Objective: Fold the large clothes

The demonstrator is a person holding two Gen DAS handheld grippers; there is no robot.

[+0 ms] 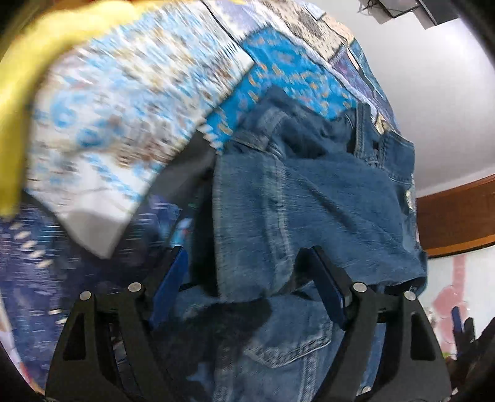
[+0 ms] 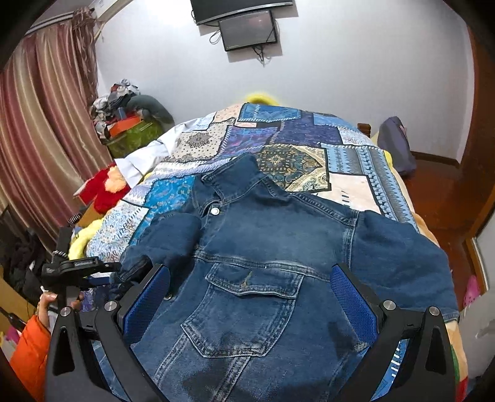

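Observation:
A blue denim jacket (image 2: 266, 247) lies front up on the patchwork bedspread (image 2: 278, 136), collar toward the far end. Its left sleeve (image 2: 167, 241) is folded in over the chest; its right sleeve (image 2: 402, 250) lies spread out. My right gripper (image 2: 250, 293) is open above the chest pocket and holds nothing. My left gripper (image 1: 247, 278) is open, and the folded sleeve's cuff (image 1: 256, 235) lies between its blue pads without being pinched. The left gripper also shows in the right wrist view (image 2: 92, 266) at the jacket's left edge.
The bed's left side has a yellow blanket (image 2: 80, 238), a red plush (image 2: 105, 188) and a pile of clothes (image 2: 123, 105) by the curtain. A wooden floor (image 2: 439, 198) lies to the right. A screen (image 2: 247, 29) hangs on the far wall.

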